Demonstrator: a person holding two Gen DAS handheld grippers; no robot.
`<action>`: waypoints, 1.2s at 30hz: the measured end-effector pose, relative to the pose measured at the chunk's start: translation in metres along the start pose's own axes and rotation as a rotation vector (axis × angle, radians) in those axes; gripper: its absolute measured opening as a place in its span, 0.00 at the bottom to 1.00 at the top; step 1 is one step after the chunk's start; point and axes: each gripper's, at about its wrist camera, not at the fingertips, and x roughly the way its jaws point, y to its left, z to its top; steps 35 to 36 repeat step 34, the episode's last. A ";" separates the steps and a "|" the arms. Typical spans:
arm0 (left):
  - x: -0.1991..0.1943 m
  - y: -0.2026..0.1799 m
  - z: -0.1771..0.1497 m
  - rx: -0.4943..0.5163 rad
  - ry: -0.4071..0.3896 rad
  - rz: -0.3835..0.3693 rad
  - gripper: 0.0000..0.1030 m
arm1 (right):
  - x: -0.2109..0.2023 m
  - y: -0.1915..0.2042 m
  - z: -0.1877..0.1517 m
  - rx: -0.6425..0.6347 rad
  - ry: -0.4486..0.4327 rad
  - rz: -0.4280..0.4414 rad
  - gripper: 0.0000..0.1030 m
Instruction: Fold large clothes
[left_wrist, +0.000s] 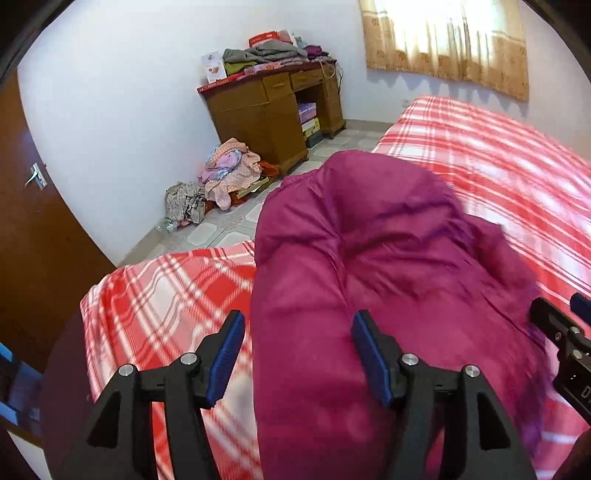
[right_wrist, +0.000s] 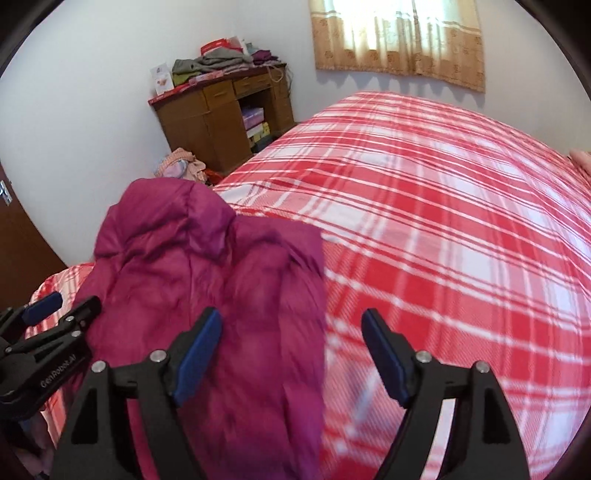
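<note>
Two black tools with blue pads hover over a puffy magenta quilted jacket (left_wrist: 369, 266) bunched on the near corner of a bed spread with a red-and-white plaid blanket (right_wrist: 443, 221). The left tool (left_wrist: 297, 360) stands wide open and grips nothing, its right pad against the jacket's bulk and its left over bare blanket. The right tool (right_wrist: 291, 358) is just as wide and empty-handed, the jacket's right edge falling between its pads. The jacket's long axis runs away from both tools toward a brown wooden bench (left_wrist: 273, 107) piled with folded clothes at the far wall. It lies between the two, more squarely ahead of the left, which appears better placed for the next grasp.
</note>
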 end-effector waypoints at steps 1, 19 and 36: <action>-0.009 -0.001 -0.006 0.004 -0.009 0.003 0.62 | -0.007 -0.003 -0.006 0.015 0.005 0.011 0.79; -0.096 -0.007 -0.097 -0.015 0.037 0.026 0.65 | -0.095 -0.005 -0.075 -0.046 -0.034 -0.006 0.96; -0.177 0.002 -0.084 -0.035 -0.147 0.061 0.74 | -0.188 -0.002 -0.058 -0.061 -0.354 -0.024 1.00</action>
